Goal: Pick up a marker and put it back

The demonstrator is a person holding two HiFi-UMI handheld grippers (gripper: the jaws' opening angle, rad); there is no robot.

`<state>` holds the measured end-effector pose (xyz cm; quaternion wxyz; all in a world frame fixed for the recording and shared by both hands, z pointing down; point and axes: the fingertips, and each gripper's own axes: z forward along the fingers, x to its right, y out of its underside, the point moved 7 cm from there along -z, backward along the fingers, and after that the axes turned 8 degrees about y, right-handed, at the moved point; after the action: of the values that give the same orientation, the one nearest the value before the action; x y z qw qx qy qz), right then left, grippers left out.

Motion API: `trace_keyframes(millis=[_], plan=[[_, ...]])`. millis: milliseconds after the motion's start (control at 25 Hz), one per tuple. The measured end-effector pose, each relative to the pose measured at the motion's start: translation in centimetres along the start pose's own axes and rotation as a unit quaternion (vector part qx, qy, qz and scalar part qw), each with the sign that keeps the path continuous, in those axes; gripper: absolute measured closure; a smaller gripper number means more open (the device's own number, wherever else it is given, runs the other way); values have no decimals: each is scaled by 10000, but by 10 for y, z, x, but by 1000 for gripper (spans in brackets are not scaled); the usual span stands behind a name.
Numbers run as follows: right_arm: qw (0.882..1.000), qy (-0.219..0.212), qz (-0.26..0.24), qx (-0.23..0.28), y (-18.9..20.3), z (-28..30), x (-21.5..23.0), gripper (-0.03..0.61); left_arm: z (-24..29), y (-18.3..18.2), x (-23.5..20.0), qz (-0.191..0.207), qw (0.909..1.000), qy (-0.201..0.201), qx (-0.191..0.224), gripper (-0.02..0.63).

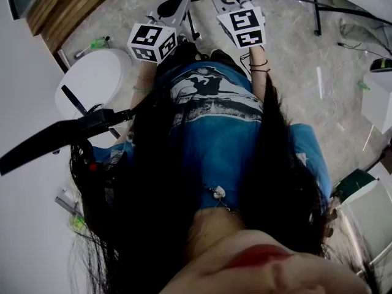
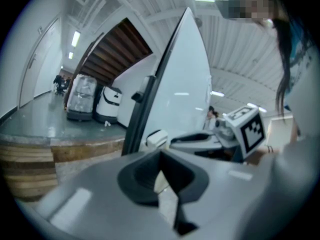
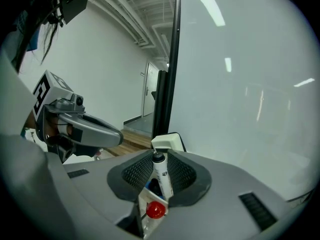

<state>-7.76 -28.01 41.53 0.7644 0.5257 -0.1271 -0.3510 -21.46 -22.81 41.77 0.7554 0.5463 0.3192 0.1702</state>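
A white marker with a black cap point(image 3: 161, 176) stands upright between the mesh pads of my right gripper point(image 3: 159, 171), which is shut on it. A small red round piece point(image 3: 156, 210) shows just below the marker. The marker's cap points at a white holder block point(image 3: 167, 141) on the dark frame of a big whiteboard point(image 3: 240, 84). My left gripper point(image 2: 162, 181) is shut with nothing in it and is raised beside the right one. In the head view both marker cubes, the left cube point(image 1: 152, 41) and the right cube point(image 1: 242, 26), are held out in front of the person's blue shirt.
The whiteboard's black frame post point(image 3: 170, 64) rises straight ahead of the right gripper. A round white table point(image 1: 92, 81) stands at the person's left. Wooden steps point(image 2: 30, 169) and parked white machines point(image 2: 107, 104) lie beyond the left gripper. Cables run across the grey floor point(image 1: 331, 72).
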Motion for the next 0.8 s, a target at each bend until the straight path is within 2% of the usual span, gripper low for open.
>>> trace_keyframes(millis=[440, 640, 800], plan=[[9981, -432, -343, -260, 4, 10, -23, 490, -1, -2, -4, -35, 10000, -66, 20, 623], [9940, -733, -461, -669, 15, 14, -34, 459, -2, -2, -6, -68, 9999, -102, 45, 623], [9946, -731, -375, -627, 19, 13, -37, 454, -6, 2, -7, -87, 9999, -131, 50, 623]])
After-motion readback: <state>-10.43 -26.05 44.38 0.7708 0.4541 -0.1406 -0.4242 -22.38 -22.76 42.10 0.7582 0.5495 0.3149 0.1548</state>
